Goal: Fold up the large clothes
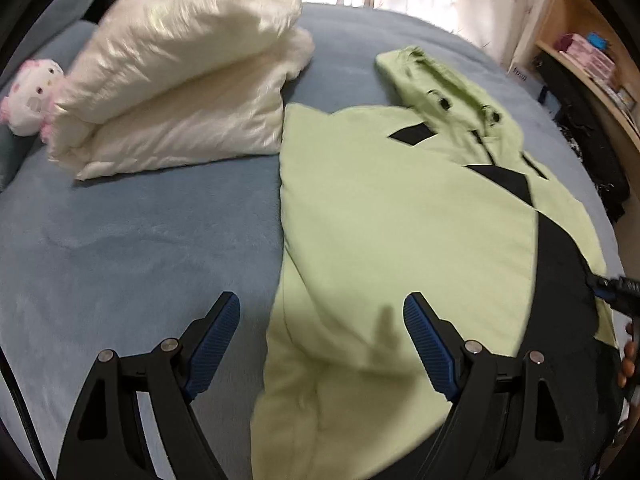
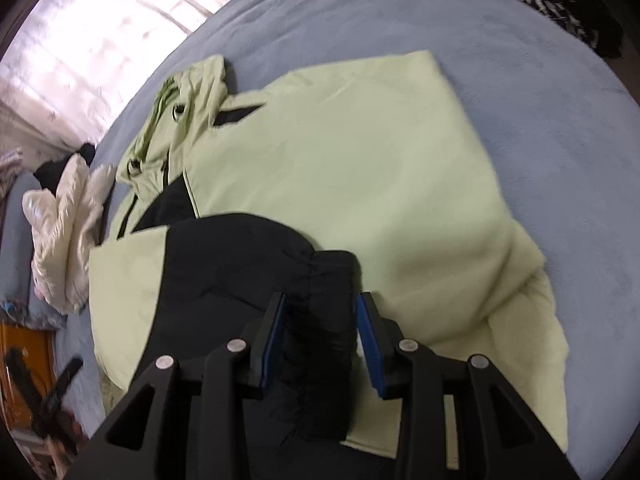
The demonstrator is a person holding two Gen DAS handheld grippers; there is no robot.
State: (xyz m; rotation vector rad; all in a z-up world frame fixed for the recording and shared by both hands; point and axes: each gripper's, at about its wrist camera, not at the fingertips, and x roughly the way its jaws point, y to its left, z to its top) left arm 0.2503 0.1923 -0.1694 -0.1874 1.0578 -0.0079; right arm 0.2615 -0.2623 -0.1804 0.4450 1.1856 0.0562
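Observation:
A light green hooded jacket with black panels lies flat on the blue bed, hood at the far end. My left gripper hangs open and wide above the jacket's near left edge, with nothing between its fingers. In the right wrist view the jacket has its black sleeve folded across the body. The sleeve's gathered cuff lies between the jaws of my right gripper. The jaws stand partly apart, and a gap shows beside the right pad. The tip of the right gripper shows at the left wrist view's right edge.
A folded white puffy coat lies to the left of the jacket, with a pink and white plush toy behind it. Wooden shelves stand past the bed's right side. Dark patterned clothes lie at the bed's far edge. Blue bedding surrounds the jacket.

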